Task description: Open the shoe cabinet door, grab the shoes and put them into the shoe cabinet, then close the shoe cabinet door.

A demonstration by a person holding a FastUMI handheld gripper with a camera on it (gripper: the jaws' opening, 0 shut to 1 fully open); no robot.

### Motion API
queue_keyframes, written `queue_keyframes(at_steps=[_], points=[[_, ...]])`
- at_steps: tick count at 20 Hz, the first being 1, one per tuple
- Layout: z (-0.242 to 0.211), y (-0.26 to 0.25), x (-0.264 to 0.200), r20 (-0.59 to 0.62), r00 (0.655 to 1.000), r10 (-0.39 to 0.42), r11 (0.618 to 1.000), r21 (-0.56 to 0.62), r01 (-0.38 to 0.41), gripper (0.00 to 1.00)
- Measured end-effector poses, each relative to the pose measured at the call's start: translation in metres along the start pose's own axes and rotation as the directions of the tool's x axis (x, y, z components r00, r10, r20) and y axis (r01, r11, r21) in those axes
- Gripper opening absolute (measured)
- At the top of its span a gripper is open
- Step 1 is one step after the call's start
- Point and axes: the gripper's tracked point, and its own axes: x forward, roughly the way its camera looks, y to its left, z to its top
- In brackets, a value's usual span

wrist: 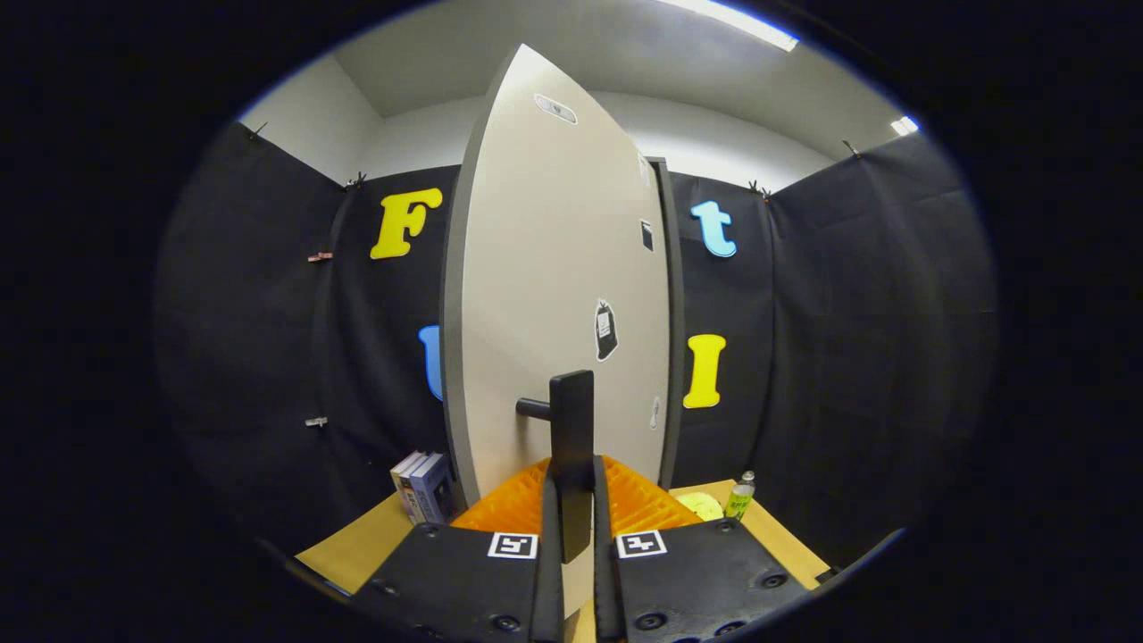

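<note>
While fingers (571, 500) clamp flat bar handle (571, 429), smooth door (554, 295)

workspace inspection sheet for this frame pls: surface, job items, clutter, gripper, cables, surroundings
Surface: tan tabletop, bare patches on both sides of the fingers.
Job's things: cabinet door swung part open, edge-on ahead; dark door handle on its face. Shoes: nothing seen.
Clutter: books standing beside the door; small bottle and a yellow object on the other side.
Grippers: gripper shut on door handle, a finger on each side.
Cables: nothing seen.
Surroundings: black cloth wall, white ceiling, ceiling light.
</note>
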Motion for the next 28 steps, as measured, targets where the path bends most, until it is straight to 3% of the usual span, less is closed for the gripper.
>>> queue_keyframes(at_steps=[5,18,23,26,27,28], points=[[0.0,-0.054,-0.018,-0.023,0.996,-0.091,0.995,-0.046,0.09,0.17],[0.002,-0.105,-0.035,-0.065,0.994,-0.089,0.996,0.0,0.089,0.11],[0.011,-0.142,-0.052,-0.036,0.985,-0.167,0.986,-0.02,0.167,0.11],[0.017,-0.147,-0.07,-0.025,0.986,-0.164,0.987,0.0,0.164,0.11],[0.016,-0.144,-0.075,-0.022,0.988,-0.155,0.988,-0.007,0.155,0.11],[0.017,-0.14,-0.079,-0.022,0.989,-0.149,0.989,-0.021,0.148,0.19]])
